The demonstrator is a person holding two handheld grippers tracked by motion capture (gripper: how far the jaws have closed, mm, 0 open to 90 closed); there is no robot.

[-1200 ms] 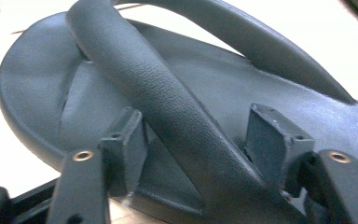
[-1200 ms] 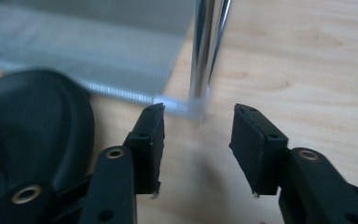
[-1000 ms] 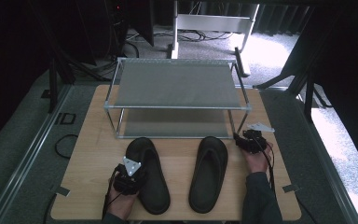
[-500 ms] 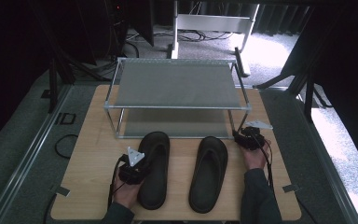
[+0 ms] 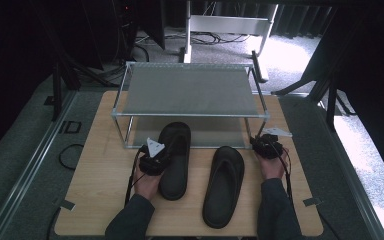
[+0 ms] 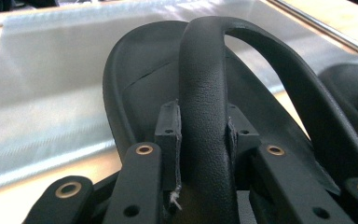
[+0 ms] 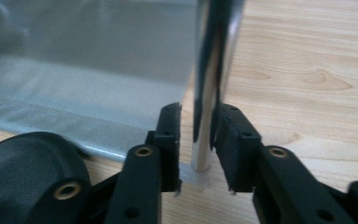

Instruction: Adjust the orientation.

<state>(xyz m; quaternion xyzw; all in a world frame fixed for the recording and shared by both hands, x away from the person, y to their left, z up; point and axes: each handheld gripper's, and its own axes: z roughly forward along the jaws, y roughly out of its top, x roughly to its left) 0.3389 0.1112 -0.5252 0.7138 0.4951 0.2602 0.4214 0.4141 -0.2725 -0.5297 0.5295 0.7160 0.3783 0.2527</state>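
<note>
Sandal (image 5: pixel 175 152) on the wooden table (image 5: pixel 95 200), toe under the metal rack (image 5: pixel 190 92): my left tongs (image 6: pixel 204 135) grip its strap (image 6: pixel 205 93). My right tongs (image 7: pixel 196 133) sit around the rack's front leg (image 7: pixel 209 84), pads just apart from it. Second sandal (image 5: pixel 224 185) lies between.

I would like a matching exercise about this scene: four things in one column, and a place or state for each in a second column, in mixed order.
Things
1. left tool
2. right tool
3. left slipper
4. right slipper

Places or states
A. lies flat on the wooden table, held by nothing
B. toe reaches the lower shelf of the rack
C. closed on a black strap
D. jaws on either side of a shiny metal leg

Pairs: 1-C, 2-D, 3-B, 4-A
</note>
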